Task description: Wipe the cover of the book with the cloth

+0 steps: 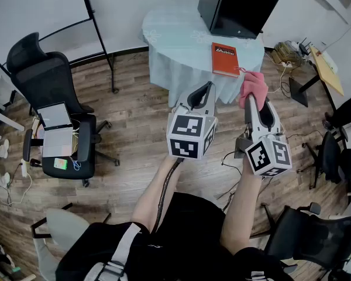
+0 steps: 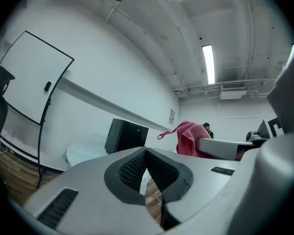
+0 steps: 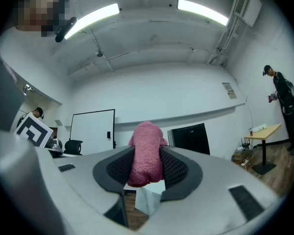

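Clear way to the table [image 1: 164, 34]
I have open floor [image 1: 134, 110] up to its near edge; a box [image 1: 237, 7] blocks the far edge behind the book [image 1: 225, 59].

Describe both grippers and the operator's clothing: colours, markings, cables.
The left gripper and right gripper match: light grey moulded shells tapering to two jaws lined with black textured pads. Each carries a white cube printed with black square markers. A black cable runs along the left arm. The person wears black clothing, no sleeves on the forearms.

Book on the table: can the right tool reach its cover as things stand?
Probably yes: the book lies uncovered at the table edge, nothing between it and the right tool gripping the cloth.
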